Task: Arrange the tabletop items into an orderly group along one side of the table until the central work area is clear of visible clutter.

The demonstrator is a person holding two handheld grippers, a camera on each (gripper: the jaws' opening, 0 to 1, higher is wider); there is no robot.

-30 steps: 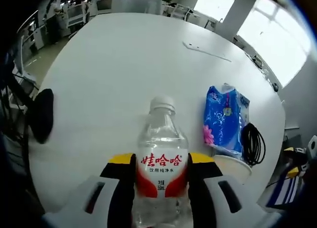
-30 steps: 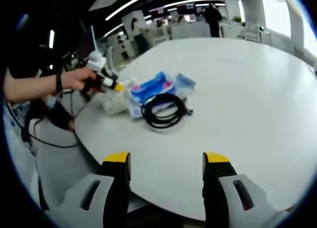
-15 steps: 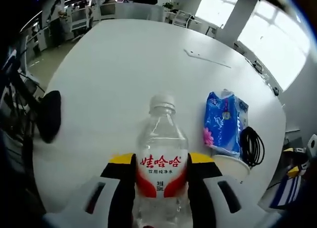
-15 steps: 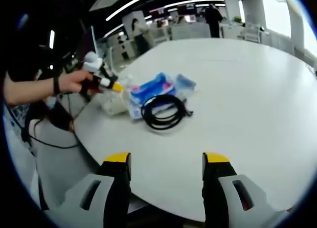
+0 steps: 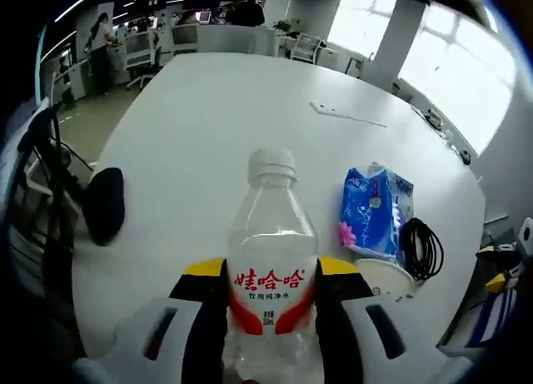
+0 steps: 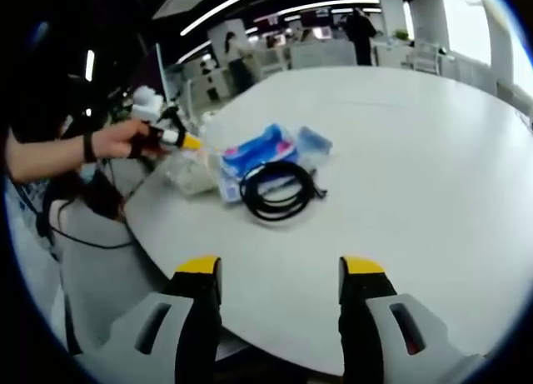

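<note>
My left gripper (image 5: 271, 276) is shut on a clear water bottle (image 5: 271, 267) with a red label and white cap, held upright above the white table (image 5: 216, 117). To its right lie a blue tissue pack (image 5: 375, 211), a coiled black cable (image 5: 422, 247) and a white paper cup (image 5: 385, 277). In the right gripper view, my right gripper (image 6: 279, 271) stands open over the table edge, with nothing between its jaws. Beyond it are the tissue pack (image 6: 254, 151) and the black cable (image 6: 279, 190), and a hand holds the left gripper (image 6: 171, 137) near the table's left edge.
A black chair back (image 5: 104, 205) stands off the table's left edge. A thin white strip (image 5: 348, 116) lies far across the table. Desks, chairs and people fill the office beyond. The wide table surface (image 6: 416, 142) stretches right of the cable.
The left gripper has risen with the bottle, so the table looks farther below. In the right gripper view the hand with the left gripper has lifted a little; the right gripper stays put.
</note>
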